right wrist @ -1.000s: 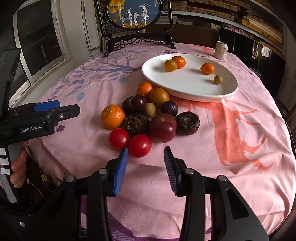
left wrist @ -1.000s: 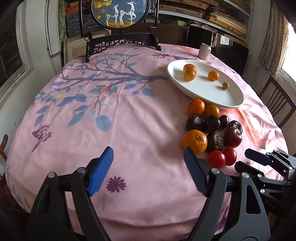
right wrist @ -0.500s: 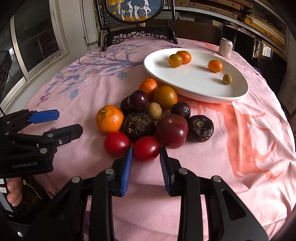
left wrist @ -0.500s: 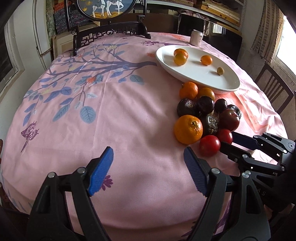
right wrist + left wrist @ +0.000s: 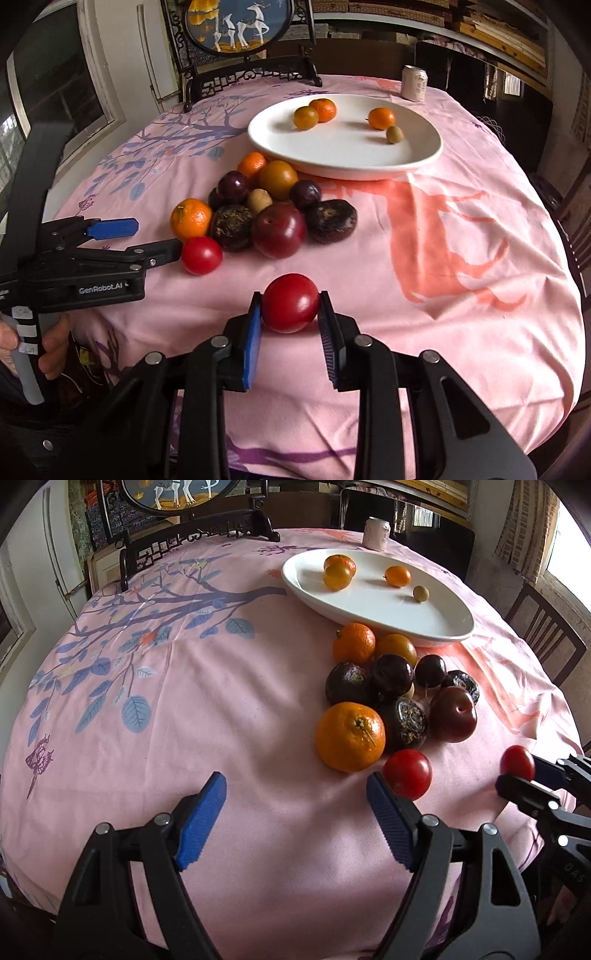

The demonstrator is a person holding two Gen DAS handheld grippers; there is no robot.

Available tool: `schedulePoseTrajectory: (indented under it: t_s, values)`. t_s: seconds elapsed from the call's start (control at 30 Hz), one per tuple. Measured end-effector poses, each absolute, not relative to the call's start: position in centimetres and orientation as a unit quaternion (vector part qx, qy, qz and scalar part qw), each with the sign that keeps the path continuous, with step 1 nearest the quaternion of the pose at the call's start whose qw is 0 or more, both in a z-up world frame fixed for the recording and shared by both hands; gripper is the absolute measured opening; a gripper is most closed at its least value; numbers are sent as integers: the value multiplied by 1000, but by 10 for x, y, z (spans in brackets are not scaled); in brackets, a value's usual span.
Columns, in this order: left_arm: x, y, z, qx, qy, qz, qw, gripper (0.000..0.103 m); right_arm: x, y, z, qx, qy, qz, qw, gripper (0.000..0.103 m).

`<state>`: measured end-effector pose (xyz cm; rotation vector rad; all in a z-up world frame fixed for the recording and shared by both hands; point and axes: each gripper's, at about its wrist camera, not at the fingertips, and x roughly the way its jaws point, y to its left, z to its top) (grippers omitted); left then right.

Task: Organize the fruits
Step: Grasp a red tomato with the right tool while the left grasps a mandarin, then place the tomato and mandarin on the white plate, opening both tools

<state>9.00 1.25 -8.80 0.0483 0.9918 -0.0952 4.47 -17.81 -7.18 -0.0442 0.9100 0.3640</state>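
The left gripper (image 5: 295,819) hangs over the pink tablecloth (image 5: 221,709) with its two blue pads wide apart and nothing between them. A person's hand (image 5: 51,350) holds its handle at the left edge of the right wrist view. A red tomato (image 5: 408,773) lies just beside the tip of the right pad of this gripper; in the right wrist view the black finger tip is very near this tomato, but it is not possible to tell whether they touch. A large orange (image 5: 350,735) lies on the cloth just behind the tomato, a little to the left of it, and it is at the front of a pile of fruit (image 5: 273,206): dark plums, more oranges and a small kiwi. Behind the pile stands the white plate (image 5: 369,162) with three small oranges and one small greenish fruit on it.

To the right, apart from the pile, the right gripper (image 5: 291,325) has a second red tomato (image 5: 290,302) between its pads. The jaws are closing on it, and both pads already press on its sides. This tomato is nearer to the table edge than the pile.
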Motion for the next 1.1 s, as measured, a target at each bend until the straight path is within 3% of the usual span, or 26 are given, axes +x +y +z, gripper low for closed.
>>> schedulePoseTrajectory:
  t_s: [0.13,0.17,0.2,1.1]
  values:
    - [99,-4,-88,38,476,-58,877,73,41,-195,-72,2,439,169,883,30]
    - [101,-6,-86,31,477,-72,875,62,41,-196,-72,5,438,169,883,30]
    - [103,-8,-85,25,479,-87,873,38,42,-197,-72,8,438,170,883,30]
    - [83,3,-49,-8,429,-106,897,38,44,-191,-61,13,427,181,886,30]
